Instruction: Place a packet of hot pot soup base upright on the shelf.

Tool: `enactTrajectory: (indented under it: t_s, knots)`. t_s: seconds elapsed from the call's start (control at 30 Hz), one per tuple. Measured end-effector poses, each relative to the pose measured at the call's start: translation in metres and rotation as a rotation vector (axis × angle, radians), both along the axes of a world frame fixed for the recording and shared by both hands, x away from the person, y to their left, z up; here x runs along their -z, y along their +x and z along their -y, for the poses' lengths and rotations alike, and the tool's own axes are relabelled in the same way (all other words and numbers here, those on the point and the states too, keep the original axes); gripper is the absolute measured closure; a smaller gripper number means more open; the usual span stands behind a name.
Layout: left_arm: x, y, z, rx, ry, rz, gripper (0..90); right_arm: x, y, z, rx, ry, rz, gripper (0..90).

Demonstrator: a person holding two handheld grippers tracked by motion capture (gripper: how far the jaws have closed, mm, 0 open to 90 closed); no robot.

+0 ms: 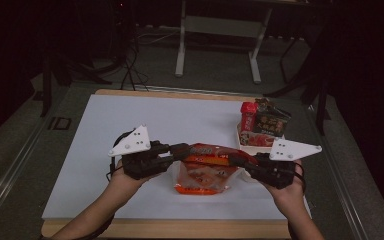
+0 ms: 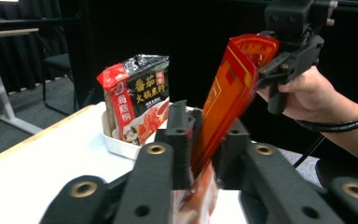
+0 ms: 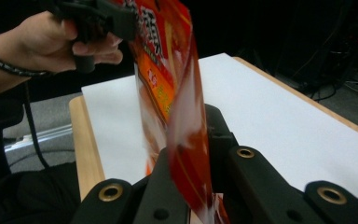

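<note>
Dark curtains and a bare floor ring the white bench [image 1: 130, 125], which sits on a wooden board with a second table's legs beyond it. I hold one tool in each hand, and between them hangs the orange sauce pouch [image 1: 205, 167], lifted just off the bench near its front edge.

My left tool [image 1: 182, 150] stands at the pouch's left top corner. In the left gripper view the pouch [image 2: 223, 107] passes between its jaws, but those jaws look slightly parted, so I judge that grip as loosened, not firm. My right tool [image 1: 237, 160] is clamped tight on the pouch's right top corner; in the right gripper view the film [image 3: 177, 107] is pinched flat between its jaws and rises away toward my left hand [image 3: 46, 42].

The relation that matters is this: the pouch's long axis runs left to right between my two tools, roughly level along its top seam, with its body sagging below. Behind my right tool, at the right rear of the bench, stands the white tray [image 1: 247, 145] with another sauce packet [image 1: 262, 125] upright in it. The tray lies away from me and to the right, so my right hand [image 1: 287, 187] is much the nearer. If the pouch goes there, I judge that the right tool carries it alone, swinging the free left end round so it slots beside the packet already standing.
</note>
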State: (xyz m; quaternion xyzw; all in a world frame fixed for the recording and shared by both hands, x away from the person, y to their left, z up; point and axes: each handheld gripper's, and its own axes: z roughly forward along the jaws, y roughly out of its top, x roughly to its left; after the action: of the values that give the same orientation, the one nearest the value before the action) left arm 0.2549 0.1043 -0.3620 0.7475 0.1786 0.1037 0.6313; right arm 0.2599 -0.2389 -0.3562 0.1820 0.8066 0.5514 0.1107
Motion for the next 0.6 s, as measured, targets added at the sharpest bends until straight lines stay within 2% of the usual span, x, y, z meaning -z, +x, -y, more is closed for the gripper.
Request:
enactTrajectory:
  t_s: [0.07, 0.17, 0.23, 0.37, 0.4, 0.53, 0.6]
  knots:
    - [-0.001, 0.0, 0.001, 0.004, 0.0, -0.006, 66.6, -0.004, 0.002, 0.001, 0.016, 0.001, 0.004, 90.0]
    - [-0.002, -0.003, 0.002, -0.012, 0.002, 0.021, 50.4, -0.009, 0.005, 0.002, 0.022, 0.006, 0.015, 90.0]
    - [-0.001, -0.004, 0.001, -0.025, -0.006, 0.017, 38.3, -0.015, 0.008, 0.004, 0.032, 0.014, 0.02, 90.0]
    - [0.0, -0.004, -0.003, -0.052, -0.025, -0.009, 21.6, -0.025, 0.013, 0.009, 0.052, 0.023, 0.04, 90.0]
    - [0.001, -0.004, -0.004, -0.039, -0.022, -0.017, 15.5, -0.028, 0.013, 0.011, 0.064, 0.03, 0.049, 90.0]
    - [0.008, -0.003, -0.005, -0.045, -0.007, -0.03, 7.0, -0.04, 0.017, 0.018, 0.088, 0.049, 0.07, 90.0]
    - [0.013, -0.003, -0.007, -0.053, -0.025, -0.034, 3.3, -0.046, 0.019, 0.022, 0.113, 0.057, 0.084, 90.0]
